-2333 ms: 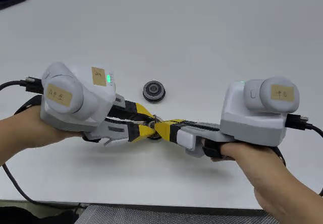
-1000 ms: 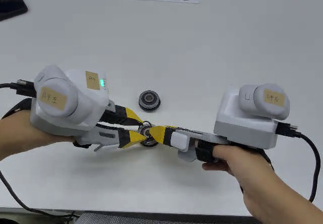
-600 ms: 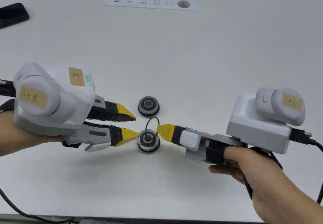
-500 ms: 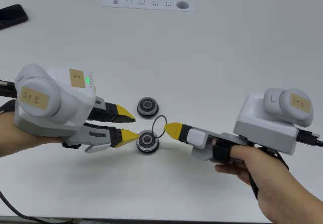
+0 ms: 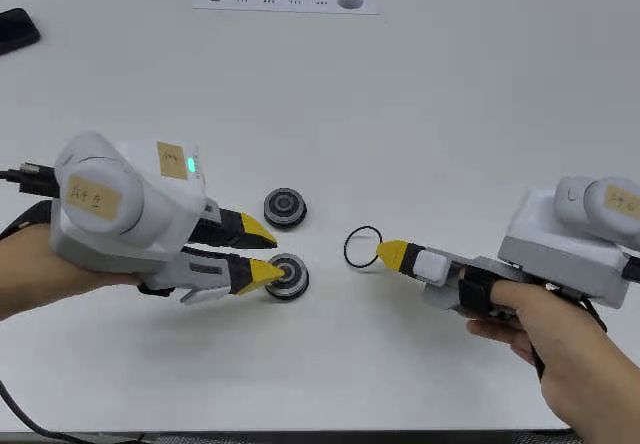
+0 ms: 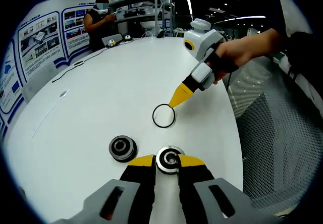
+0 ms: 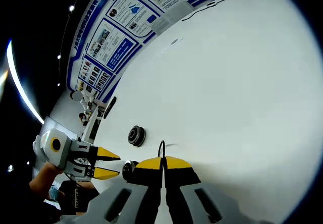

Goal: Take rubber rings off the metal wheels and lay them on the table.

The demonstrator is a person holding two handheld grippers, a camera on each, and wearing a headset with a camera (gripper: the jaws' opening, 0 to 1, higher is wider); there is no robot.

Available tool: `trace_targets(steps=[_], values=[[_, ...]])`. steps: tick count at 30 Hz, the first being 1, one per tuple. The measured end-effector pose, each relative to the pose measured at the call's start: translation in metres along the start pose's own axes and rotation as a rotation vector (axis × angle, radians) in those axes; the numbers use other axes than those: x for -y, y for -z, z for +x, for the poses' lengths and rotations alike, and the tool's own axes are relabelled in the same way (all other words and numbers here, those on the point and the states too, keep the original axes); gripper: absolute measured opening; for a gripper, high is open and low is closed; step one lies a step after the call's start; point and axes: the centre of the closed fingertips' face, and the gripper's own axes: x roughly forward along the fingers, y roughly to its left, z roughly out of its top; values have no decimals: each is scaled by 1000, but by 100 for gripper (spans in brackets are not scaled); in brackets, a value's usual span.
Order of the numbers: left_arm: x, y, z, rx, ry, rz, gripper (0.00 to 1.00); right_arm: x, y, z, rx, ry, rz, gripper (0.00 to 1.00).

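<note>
Room to move is wide on the white counter (image 5: 420, 114). The near wheel (image 5: 288, 277) lies flat on it. The left gripper (image 5: 265, 253) has its yellow-tipped jaws apart, and in the left gripper view this wheel sits right between the tips. I cannot tell if they squeeze it.

A second wheel (image 5: 285, 207) lies just beyond the near wheel, on the far side, and does not touch it. To the right of the near wheel, with a gap between, is the rubber ring (image 5: 346, 249). It is off both wheels. The right gripper (image 5: 388, 254) has its jaws closed tight on one side of the ring. The ring is low over the counter; I cannot tell if it touches.

A wide stretch of white counter lies between the near wheel and a power strip (image 5: 285, 1) far behind it. A dark phone (image 5: 12, 29) lies far to the back left of the near wheel. The front edge of the counter runs on the person's side of the near wheel, close under both hands.
</note>
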Motion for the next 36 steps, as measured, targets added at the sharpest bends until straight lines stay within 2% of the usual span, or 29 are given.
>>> trace_targets(steps=[2,5,11,13,16,20,23,29,36], values=[[0,1,1,-2,-3,3,18,2,-1,-1,7,15,-3,4],[0,1,1,1,0,1,17,13,-2,-6,2,93,-95,10],[0,0,1,0,2,-3,17,14,-13,-11,51,120,-148,14],[1,-2,1,10,8,-7,16,16,-16,-12,61,110,-158,14],[1,-2,2,8,6,-4,16,14,-22,-13,90,73,-119,14],[2,1,5,-3,18,-4,16,15,-27,-17,100,88,-149,14],[4,4,7,-18,24,3,16,16,-27,-16,95,86,-161,14],[6,4,10,-23,33,1,15,16,-23,-14,83,74,-152,13],[7,5,9,-28,35,13,15,9,-20,-11,71,48,-147,13]])
